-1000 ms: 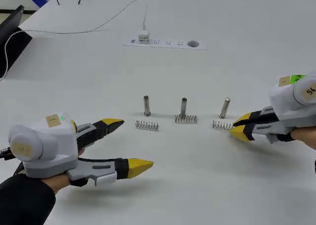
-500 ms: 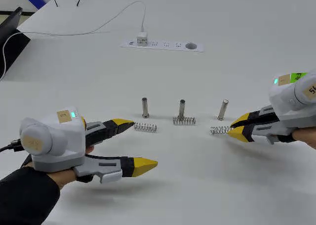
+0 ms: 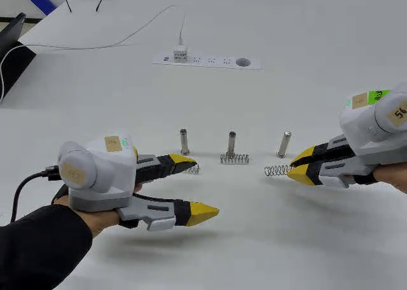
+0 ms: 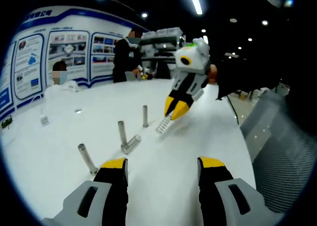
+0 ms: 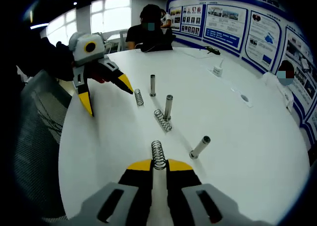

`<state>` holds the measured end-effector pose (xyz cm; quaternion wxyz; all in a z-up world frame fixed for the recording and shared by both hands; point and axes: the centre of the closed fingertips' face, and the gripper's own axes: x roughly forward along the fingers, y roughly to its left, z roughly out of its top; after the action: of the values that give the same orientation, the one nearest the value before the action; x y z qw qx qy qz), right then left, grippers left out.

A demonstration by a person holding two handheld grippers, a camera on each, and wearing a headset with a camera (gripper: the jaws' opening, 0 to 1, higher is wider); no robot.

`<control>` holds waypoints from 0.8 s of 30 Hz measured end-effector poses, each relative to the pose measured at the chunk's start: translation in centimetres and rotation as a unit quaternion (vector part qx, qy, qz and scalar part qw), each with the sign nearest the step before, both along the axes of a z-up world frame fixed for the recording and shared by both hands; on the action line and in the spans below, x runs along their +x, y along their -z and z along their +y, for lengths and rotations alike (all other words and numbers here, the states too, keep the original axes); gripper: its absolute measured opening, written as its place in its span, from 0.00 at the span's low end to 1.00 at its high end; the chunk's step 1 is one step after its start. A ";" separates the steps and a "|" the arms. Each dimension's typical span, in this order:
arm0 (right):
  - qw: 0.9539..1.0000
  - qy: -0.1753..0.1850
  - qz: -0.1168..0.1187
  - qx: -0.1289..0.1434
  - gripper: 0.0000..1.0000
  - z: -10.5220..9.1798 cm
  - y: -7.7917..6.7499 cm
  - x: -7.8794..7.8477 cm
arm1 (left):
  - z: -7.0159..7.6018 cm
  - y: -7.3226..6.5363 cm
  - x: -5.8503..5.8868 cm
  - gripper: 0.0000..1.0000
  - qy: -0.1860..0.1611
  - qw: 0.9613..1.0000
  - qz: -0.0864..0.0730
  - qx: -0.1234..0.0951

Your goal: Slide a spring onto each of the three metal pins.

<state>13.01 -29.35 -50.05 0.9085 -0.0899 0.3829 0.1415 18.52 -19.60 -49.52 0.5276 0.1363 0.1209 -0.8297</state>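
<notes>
Head view: right gripper (image 3: 294,165) pinched one end of a spring (image 3: 276,170) near right pin (image 3: 283,144); left gripper (image 3: 205,185) gaped, empty. Left gripper view: jaws wide apart. Right gripper view: spring projected forward. Spring probably light, bendy, prone to flick loose; best held by one end, bore clear.

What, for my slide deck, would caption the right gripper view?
Right tool shut on a spring beside the nearest pin; the open left tool hovers near the far spring.
</notes>
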 end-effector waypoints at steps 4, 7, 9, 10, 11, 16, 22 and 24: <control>1.000 -0.012 0.003 0.007 0.11 1.1 -0.4 0.2 | -0.8 0.1 -0.4 0.55 0.012 1.000 -0.003 0.001; 1.000 -0.022 0.005 0.009 0.11 1.9 -0.6 0.3 | -1.2 0.3 -0.8 0.51 0.021 1.000 0.000 0.002; 1.000 -0.029 0.004 0.012 0.11 2.4 -0.8 0.4 | -1.3 0.5 -1.1 0.49 0.025 1.000 -0.003 0.005; 0.999 -0.031 0.004 0.013 0.11 2.6 -0.8 0.5 | -1.4 0.5 -1.2 0.49 0.027 1.000 -0.003 0.005; 0.999 -0.035 0.006 0.014 0.11 2.9 -0.9 0.5 | -1.5 0.6 -1.4 0.49 0.029 1.000 -0.004 0.006; 0.999 -0.047 0.007 0.019 0.11 3.8 -1.3 0.8 | -1.8 0.9 -1.9 0.45 0.037 0.999 -0.010 0.009; 0.998 -0.064 0.011 0.021 0.11 4.9 -1.6 1.0 | -2.4 1.0 -2.5 0.41 0.048 0.999 -0.024 0.009; 0.997 -0.070 0.012 0.021 0.11 5.3 -1.7 1.1 | -2.6 0.9 -2.7 0.39 0.053 0.998 -0.027 0.007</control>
<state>14.07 -24.07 -48.36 0.8936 -0.0954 0.3831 0.2134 15.77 -22.24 -50.46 0.4852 0.1687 0.1051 -0.8515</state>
